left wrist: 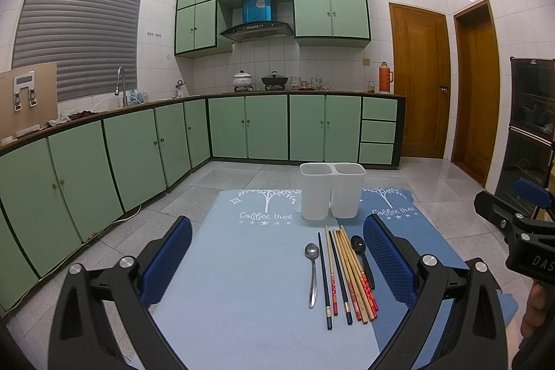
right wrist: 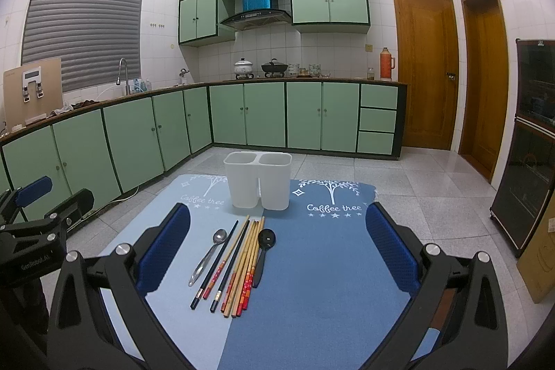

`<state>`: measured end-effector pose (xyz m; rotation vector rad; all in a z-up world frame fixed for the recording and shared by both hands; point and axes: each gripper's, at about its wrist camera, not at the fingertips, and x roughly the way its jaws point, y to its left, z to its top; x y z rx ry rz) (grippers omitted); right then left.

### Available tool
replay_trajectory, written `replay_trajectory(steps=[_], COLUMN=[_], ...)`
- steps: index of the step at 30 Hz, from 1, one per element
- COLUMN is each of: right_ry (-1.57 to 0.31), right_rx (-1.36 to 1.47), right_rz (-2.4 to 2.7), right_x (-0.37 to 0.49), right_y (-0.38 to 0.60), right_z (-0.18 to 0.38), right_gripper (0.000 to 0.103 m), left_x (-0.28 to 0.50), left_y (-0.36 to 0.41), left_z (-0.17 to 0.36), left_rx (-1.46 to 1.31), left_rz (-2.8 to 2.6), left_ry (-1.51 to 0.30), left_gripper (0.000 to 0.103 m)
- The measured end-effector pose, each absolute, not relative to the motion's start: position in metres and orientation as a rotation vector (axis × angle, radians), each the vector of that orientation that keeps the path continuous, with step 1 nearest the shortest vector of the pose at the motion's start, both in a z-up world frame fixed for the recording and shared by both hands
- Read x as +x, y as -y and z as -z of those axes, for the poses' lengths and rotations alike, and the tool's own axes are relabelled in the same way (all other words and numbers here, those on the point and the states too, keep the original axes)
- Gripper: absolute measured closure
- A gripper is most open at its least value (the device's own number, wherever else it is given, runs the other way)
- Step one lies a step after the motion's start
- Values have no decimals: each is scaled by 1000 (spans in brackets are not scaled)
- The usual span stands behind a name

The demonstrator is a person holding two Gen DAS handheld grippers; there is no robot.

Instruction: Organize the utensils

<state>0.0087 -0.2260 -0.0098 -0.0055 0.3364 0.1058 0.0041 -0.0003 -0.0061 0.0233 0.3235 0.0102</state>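
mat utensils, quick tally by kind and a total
silver metal spoon: 1
black plastic spoon: 1
black chopsticks: 2
bamboo chopsticks with red ends: about 5; they are bunched and hard to separate
total: about 9

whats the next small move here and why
Probably lower the right gripper toward the black spoon at the right edge of the row. Both grippers are open and hold nothing, the white two-compartment holder looks empty, and every utensil lies flat on the mat. The left gripper could take the metal spoon afterwards.
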Motion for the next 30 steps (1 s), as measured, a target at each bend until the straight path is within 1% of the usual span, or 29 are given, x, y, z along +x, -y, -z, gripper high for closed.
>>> replay_trajectory(steps=[30], right_ry=[-339], right_rx=[-4], right_rz=[-106], right_x=[9], right_y=[227], right_z=[10], right_gripper=[5], left_x=[4], left_y=[-1], left_z=[6], left_rx=[26], left_rz=[-11], left_ry=[-323], left_gripper=[6])
